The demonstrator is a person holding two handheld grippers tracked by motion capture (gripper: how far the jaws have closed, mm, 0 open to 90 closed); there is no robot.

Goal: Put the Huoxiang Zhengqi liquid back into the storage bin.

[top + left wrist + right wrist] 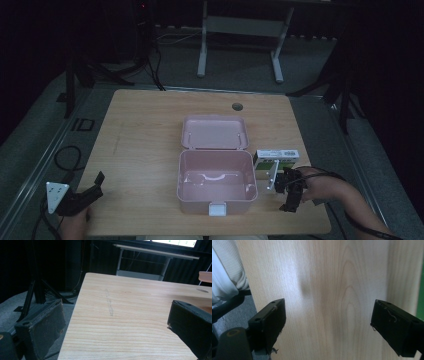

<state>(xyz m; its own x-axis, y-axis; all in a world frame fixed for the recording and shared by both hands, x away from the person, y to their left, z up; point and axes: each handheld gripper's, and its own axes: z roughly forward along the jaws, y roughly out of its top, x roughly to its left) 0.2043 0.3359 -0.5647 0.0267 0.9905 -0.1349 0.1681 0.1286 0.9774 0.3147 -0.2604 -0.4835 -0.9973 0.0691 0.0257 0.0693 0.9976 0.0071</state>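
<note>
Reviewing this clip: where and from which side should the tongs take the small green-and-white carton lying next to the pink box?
Probably across the short width of the carton, near its right half, coming from above with the right tongs. It lies flat on the table, long side across, its left end close beside the open pink box, so that end leaves little room.

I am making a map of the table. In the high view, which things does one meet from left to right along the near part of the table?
Left gripper → open pink box → green and white carton → right gripper.
</note>
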